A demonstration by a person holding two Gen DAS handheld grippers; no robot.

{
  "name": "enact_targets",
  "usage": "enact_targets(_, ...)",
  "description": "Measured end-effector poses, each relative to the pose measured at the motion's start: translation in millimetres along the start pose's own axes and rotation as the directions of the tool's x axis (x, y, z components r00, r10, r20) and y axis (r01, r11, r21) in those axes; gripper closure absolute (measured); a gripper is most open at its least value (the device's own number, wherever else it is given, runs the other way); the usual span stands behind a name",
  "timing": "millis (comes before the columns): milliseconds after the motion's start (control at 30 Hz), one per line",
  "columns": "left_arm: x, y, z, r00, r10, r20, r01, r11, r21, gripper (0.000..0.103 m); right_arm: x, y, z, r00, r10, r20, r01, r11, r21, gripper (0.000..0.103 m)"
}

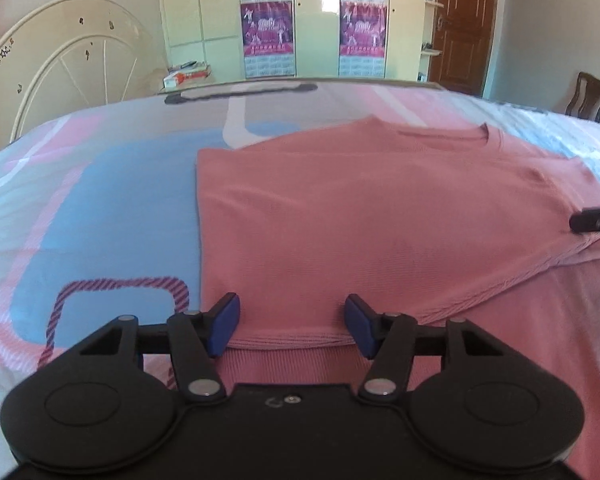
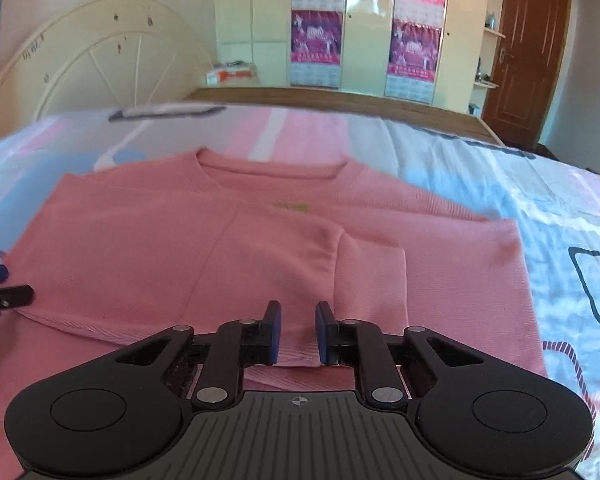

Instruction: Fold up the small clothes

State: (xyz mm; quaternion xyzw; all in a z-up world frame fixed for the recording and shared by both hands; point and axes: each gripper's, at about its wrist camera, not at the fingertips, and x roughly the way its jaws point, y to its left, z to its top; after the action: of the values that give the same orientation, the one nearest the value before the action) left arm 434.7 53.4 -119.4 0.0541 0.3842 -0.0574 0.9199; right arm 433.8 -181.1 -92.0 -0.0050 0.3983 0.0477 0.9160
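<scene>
A pink knit shirt (image 1: 380, 208) lies on the bed with its collar (image 2: 272, 168) at the far end and one sleeve (image 2: 370, 280) folded in. Its lower part is doubled up over the body, so the ribbed hem (image 1: 292, 336) runs across the near side. My left gripper (image 1: 292, 326) stands open at the hem's left end, which lies flat between the wide-apart blue pads (image 1: 224, 324). My right gripper (image 2: 298, 334) has narrow jaws, and a wrinkled bunch of the hem (image 2: 298, 354) fills the gap between them. Each gripper shows at the edge of the other's view.
The bedsheet (image 1: 100, 216) is pink, blue and white. A cream headboard (image 1: 60, 64) stands at the left, and a wooden bed edge (image 2: 340, 100) runs along the far side. Behind are wardrobes (image 2: 364, 20), a brown door (image 2: 528, 48) and a chair (image 1: 588, 96).
</scene>
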Motion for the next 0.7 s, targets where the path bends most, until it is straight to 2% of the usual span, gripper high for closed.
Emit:
enact_targets(33, 1.3, -0.4, 0.3, 1.0, 0.002, 0.002, -0.002, 1.0, 0.0, 0.046, 4.4, 3.3, -4.0, 0.999, -0.033, -0.03, 0.033, 0.999, 0.001, 0.087)
enact_targets(200, -0.7, 6.4, -4.6, 1.0, -0.006, 0.003, 0.006, 1.0, -0.001, 0.046, 6.2, 3.7, -7.4, 0.997, -0.069, -0.02, 0.069, 0.997, -0.021, 0.086)
enact_targets(400, 0.9, 9.6, -5.5, 1.0, -0.018, 0.006, 0.018, 1.0, 0.003, 0.045, 2.4, -1.1, -6.6, 0.997, -0.063, -0.038, 0.063, 0.998, 0.0, 0.086)
enact_targets(533, -2.8, 12.1, -4.5, 1.0, -0.027, -0.001, 0.027, 1.0, 0.003, 0.046, -15.4, 0.1, -2.5, 0.996, -0.084, 0.043, 0.082, 0.996, 0.029, 0.086)
enact_targets(633, -0.5, 12.8, -6.7, 0.999, -0.035, 0.002, 0.035, 0.999, 0.014, 0.045, -0.9, -4.6, -8.7, 0.996, -0.084, -0.035, 0.086, 0.995, 0.051, 0.086)
enact_targets(700, 0.5, 14.6, -6.2, 0.999, -0.044, -0.001, 0.044, 0.999, 0.01, 0.045, 1.3, -4.8, -12.6, 0.996, -0.085, -0.023, 0.086, 0.995, 0.05, 0.085)
